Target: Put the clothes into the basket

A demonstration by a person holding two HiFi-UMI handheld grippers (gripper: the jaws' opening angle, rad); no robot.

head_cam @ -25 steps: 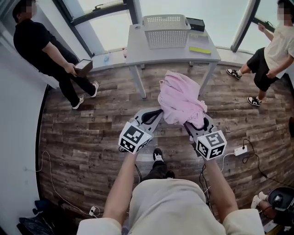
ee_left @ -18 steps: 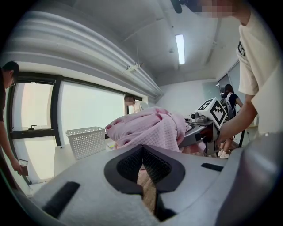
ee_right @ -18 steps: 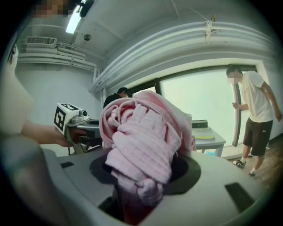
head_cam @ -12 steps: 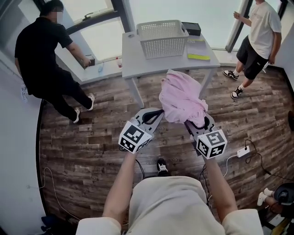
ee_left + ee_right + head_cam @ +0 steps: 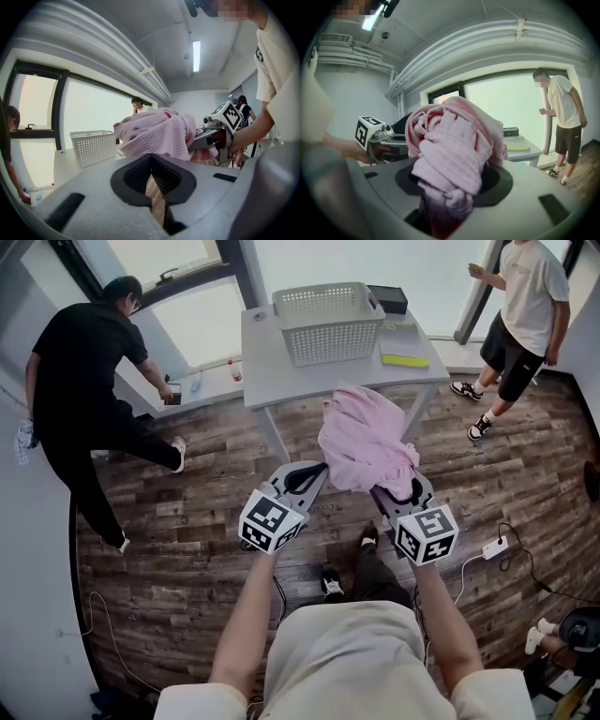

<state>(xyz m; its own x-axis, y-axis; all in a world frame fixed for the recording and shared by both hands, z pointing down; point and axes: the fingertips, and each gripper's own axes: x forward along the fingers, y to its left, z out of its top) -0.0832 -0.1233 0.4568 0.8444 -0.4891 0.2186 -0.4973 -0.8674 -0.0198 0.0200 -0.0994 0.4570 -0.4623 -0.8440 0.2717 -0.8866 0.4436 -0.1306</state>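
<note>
My right gripper has its fingers clamped on a bundle of pink clothes. The bundle bulges up out of them and hangs in the air above the wooden floor, short of the desk. My left gripper sits just beside the bundle. Its fingers are drawn together to a thin slit with nothing between them. The cloth lies just past their tips, and I cannot tell whether it touches them. The white basket stands on the desk, well apart from the clothes, with a black box and a yellow-green strip near it. One person in black stands by the window on the left, and another in a light shirt stands at the right.
</note>
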